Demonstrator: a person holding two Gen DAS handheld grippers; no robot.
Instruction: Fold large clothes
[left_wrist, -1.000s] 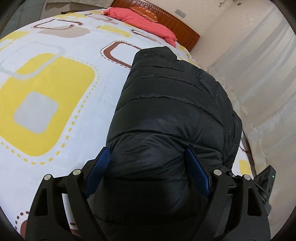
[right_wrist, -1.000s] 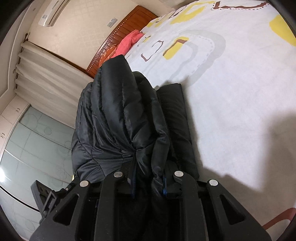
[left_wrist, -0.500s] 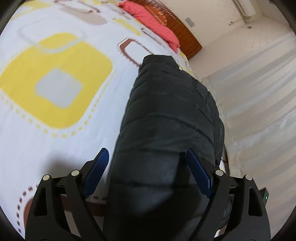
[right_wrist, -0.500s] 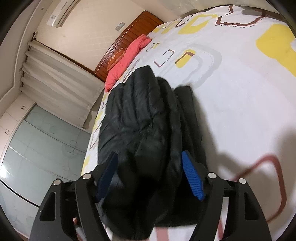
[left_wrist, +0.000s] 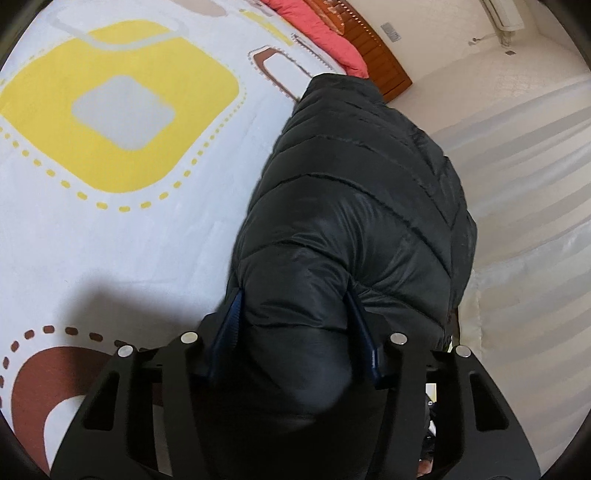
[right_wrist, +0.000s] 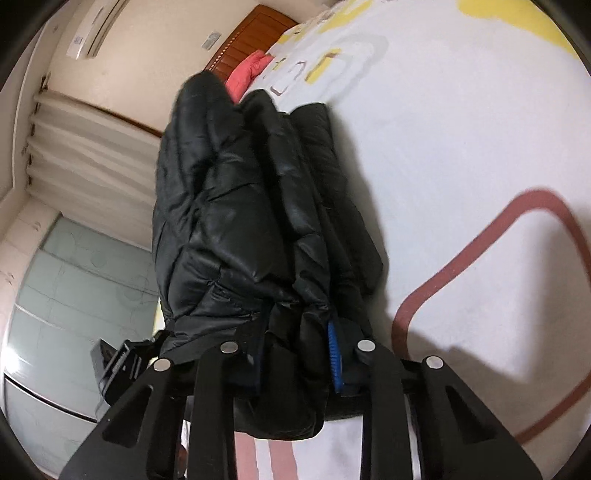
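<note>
Black quilted puffer jacket (left_wrist: 354, 206), bunched lengthwise, lies on the white bed sheet with yellow-and-brown squares (left_wrist: 110, 206). Left hand-held gripper (left_wrist: 295, 325) and right hand-held gripper (right_wrist: 295, 350) each clench its near end.

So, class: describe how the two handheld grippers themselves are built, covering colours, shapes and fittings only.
The left gripper and right gripper look alike: matte black angular frames with triangular cut-outs, and round silver pivot screws on the linkage arms. Each carries two flat fingers with blue pads; the right pad shows fine ribbing. No cables, markings, sleeves or hands are visible.
</note>
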